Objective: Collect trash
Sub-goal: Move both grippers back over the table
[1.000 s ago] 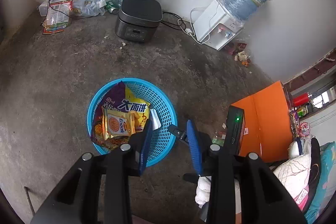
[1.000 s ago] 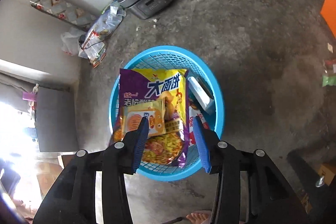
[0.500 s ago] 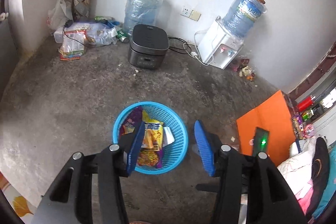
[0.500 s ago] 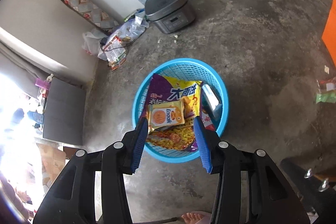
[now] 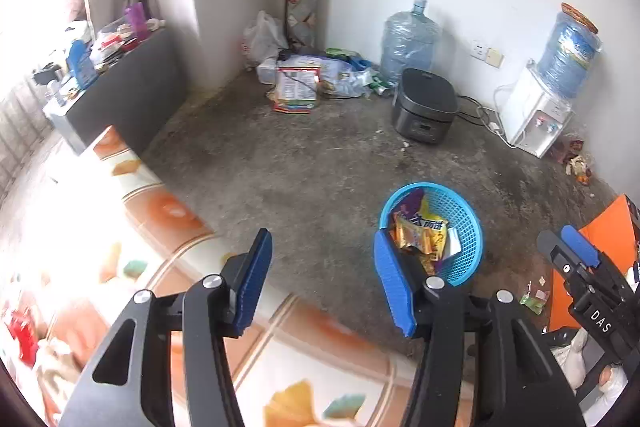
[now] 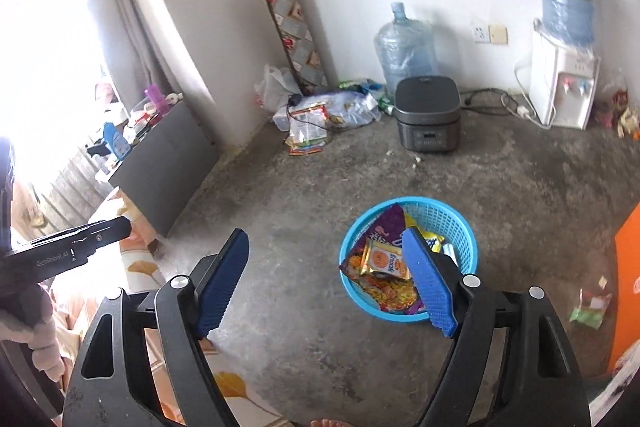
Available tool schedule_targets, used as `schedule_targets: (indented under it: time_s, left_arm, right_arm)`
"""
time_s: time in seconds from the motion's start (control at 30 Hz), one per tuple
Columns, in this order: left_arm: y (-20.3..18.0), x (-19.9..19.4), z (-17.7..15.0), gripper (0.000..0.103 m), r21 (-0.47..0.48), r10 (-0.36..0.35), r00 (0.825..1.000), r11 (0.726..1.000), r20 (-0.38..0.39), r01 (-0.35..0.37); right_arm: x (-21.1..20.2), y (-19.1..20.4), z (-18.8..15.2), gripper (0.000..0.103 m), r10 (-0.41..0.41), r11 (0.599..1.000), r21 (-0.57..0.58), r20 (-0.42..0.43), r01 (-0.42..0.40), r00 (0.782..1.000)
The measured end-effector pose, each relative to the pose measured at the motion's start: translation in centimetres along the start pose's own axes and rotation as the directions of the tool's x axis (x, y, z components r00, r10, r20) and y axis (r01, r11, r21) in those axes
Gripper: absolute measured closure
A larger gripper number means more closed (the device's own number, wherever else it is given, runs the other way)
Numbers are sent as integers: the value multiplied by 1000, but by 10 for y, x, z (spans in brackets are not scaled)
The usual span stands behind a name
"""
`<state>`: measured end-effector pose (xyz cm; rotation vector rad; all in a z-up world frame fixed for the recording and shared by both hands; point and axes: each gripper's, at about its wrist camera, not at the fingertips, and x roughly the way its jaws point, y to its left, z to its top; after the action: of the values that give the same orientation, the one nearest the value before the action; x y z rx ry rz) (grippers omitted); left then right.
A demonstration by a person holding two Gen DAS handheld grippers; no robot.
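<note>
Right now the right gripper [image 6: 326,279] hangs well above the floor with its jaws spread wide and nothing between them; those jaws have just been opening, and no wrapper is caught in the gap. The left gripper [image 5: 324,281] is also parted, less widely, its jaws too having just been opening, and it is likewise empty. Just beyond the right gripper's right-hand finger, below and ahead of it, sits the blue basket [image 6: 460,227], already holding a purple-and-yellow noodle packet [image 6: 384,227] with a small orange snack packet [image 6: 386,261] lying on top. What the next move seems to turn on is the loose green wrapper [image 6: 588,309] on the concrete floor [image 6: 280,227]: it lies to the right of the basket, close to the orange panel [image 6: 628,287], and seems to be crumpled, with no clear long axis to line the jaws up with. In the left wrist view the same wrapper [image 5: 534,297] appears low on the right, near the right gripper's body, so I judge the right hand the nearer one for it. More litter rests further off, by the water dispenser [image 6: 560,87] and in the far corner beside the rice cooker [image 6: 428,111].
</note>
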<state>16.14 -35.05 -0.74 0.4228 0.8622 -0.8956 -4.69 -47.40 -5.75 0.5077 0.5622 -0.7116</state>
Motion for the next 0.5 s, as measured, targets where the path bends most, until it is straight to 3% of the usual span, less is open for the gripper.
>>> schedule_targets:
  time_s: [0.13, 0.27, 0.37, 0.5]
  left_arm:
    - [49, -59, -40, 48, -85, 38, 999, 996, 38, -35]
    - [103, -132, -81, 45, -213, 93, 988, 975, 123, -65]
    - [141, -189, -120, 42, -323, 221, 955, 934, 195, -150]
    - [170, -236, -167, 42, -413, 339, 917, 881, 212, -230]
  right_arm:
    - [-21, 38, -4, 15, 17, 987, -159, 41, -10, 999]
    - [-46, 62, -4, 13, 104, 964, -253, 65, -85, 992]
    - [-55, 77, -2, 13, 214, 945, -257, 19, -202, 977]
    - [-58, 107, -8, 13, 345, 899, -259, -73, -352, 936]
